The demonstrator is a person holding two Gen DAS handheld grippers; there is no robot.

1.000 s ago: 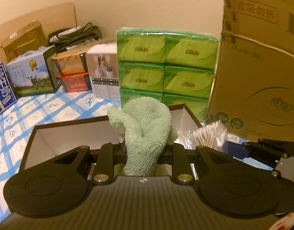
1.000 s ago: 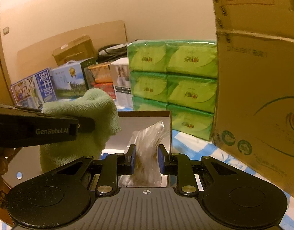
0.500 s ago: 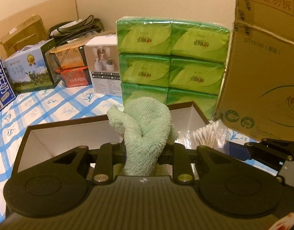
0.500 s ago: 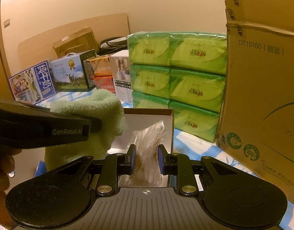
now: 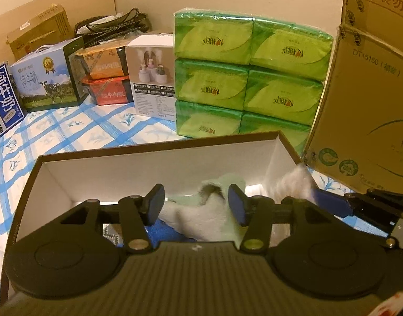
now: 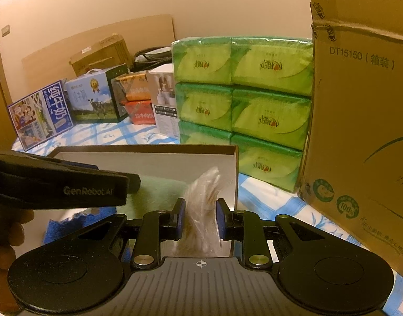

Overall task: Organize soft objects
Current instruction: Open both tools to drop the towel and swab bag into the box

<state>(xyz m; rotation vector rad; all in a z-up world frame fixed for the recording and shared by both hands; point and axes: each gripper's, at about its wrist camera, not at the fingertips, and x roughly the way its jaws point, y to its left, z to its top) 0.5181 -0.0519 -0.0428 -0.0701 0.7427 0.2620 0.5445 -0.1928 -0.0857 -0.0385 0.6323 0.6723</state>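
Pale green fluffy towel (image 5: 201, 210) lies blurred inside the open brown-rimmed white cardboard box (image 5: 159, 168), loose between the spread pads of the left claw (image 5: 196, 203), which tilts down over the box and is opening. Beside it the right claw (image 6: 199, 220), also angled down at the box's right end, pinches a crinkly clear plastic bag of cotton swabs (image 6: 204, 197). Stacked green tissue packs (image 5: 248, 79) and a tall brown carton (image 5: 369, 100) crowd the box's far and right edges, while the blue-checked cloth of the bench (image 5: 70, 131) lies open on the left.

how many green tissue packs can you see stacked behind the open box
6 green tissue packs, stacked two wide and three high against the wall: top, middle and bottom rows. The bottom row is partly hidden by the open box; more may sit behind.
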